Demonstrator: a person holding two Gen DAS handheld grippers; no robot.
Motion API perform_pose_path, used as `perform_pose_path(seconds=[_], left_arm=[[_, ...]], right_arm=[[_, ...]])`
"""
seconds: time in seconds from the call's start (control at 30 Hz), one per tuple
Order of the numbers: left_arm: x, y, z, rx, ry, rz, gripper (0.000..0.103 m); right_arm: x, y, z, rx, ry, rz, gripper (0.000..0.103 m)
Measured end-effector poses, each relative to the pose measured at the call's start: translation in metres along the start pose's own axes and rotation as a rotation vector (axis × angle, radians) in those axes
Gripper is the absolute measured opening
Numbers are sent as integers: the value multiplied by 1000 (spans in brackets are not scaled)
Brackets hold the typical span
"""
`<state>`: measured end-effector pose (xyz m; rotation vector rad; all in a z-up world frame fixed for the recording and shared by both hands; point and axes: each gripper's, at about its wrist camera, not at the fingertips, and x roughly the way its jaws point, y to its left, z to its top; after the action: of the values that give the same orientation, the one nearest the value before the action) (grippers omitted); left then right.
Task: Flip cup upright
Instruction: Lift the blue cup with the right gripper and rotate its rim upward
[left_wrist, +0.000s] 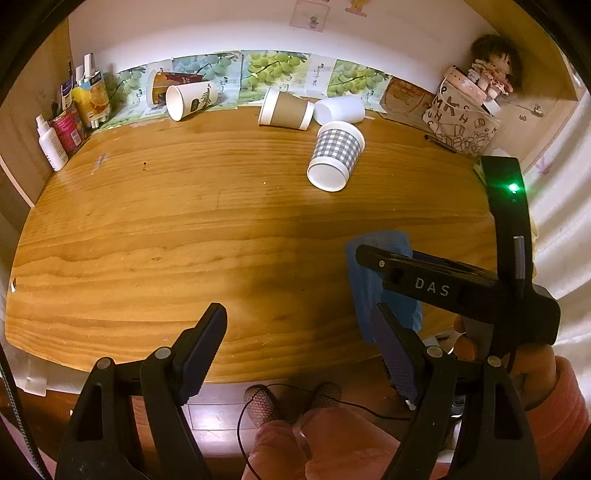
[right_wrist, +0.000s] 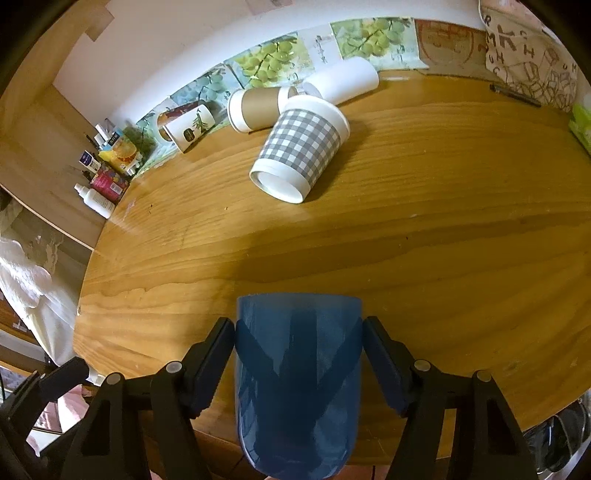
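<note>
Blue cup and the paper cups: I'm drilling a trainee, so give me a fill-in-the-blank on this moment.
1. The right gripper is shut on the ____ cup.
2. The left gripper is ____ and holds nothing.
3. The checked cup lies on its ____ on the table.
4. The brown cup sits next to a ____ cup.

Missing words: blue; open; side; white

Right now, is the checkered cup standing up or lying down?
Lying down. The checkered cup rests on its side on the wooden table, its flat white bottom facing the camera and its rim end pointing toward the other tipped cups.
</note>
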<state>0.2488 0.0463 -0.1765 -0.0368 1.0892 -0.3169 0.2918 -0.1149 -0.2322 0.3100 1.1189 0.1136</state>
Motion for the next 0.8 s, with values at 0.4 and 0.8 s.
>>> perform_pose_path(seconds=[0.4,0.8], left_arm=[[-10,0,3,14,-30,-15,83],[-13,5,-5,41,-15,8,83]], right_arm=[[-42,16,-8,-75,-298,-99,71],[-36,30,-51,-188,-542,-179,70]])
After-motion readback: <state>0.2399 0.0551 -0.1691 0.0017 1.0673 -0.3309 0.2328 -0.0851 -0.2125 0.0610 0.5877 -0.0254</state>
